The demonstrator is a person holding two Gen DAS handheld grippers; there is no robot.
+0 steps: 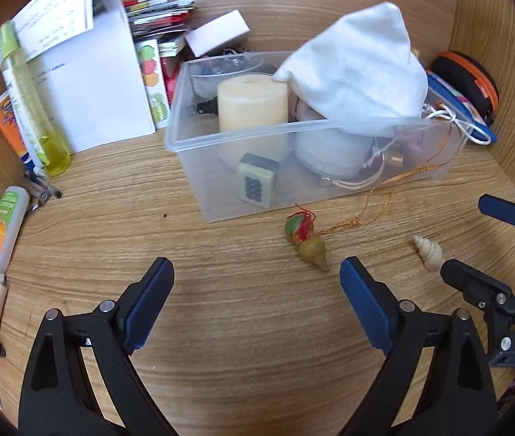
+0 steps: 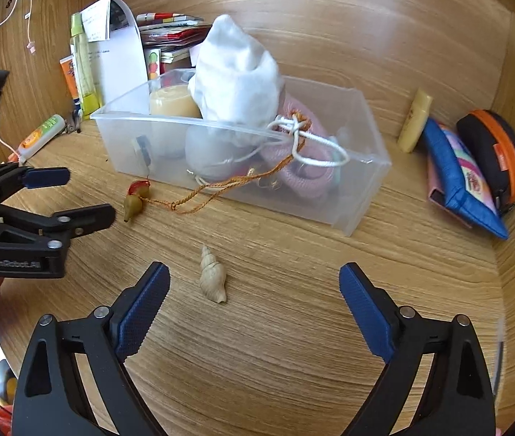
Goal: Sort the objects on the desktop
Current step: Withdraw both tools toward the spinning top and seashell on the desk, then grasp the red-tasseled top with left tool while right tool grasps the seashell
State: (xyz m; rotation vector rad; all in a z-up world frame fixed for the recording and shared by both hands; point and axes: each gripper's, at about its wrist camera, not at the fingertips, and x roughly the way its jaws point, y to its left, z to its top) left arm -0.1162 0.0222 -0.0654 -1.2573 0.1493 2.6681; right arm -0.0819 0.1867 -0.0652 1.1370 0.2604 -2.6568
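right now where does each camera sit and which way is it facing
Left wrist: on the left gripper, angled down at the wooden desk; its open jaws frame bare wood, the gourd charm ahead, the right gripper at the right edge.
Right wrist: on the right gripper, angled down; the seashell lies between its open jaws, the left gripper at the left.
Shared: clear plastic bin, white pouch, seashell, charm.

Right gripper point(image 2: 254, 287) with jaws wide apart above a pale seashell point(image 2: 213, 275) lying on the wooden counter point(image 2: 294, 345), clear bin point(image 2: 352, 196) behind.
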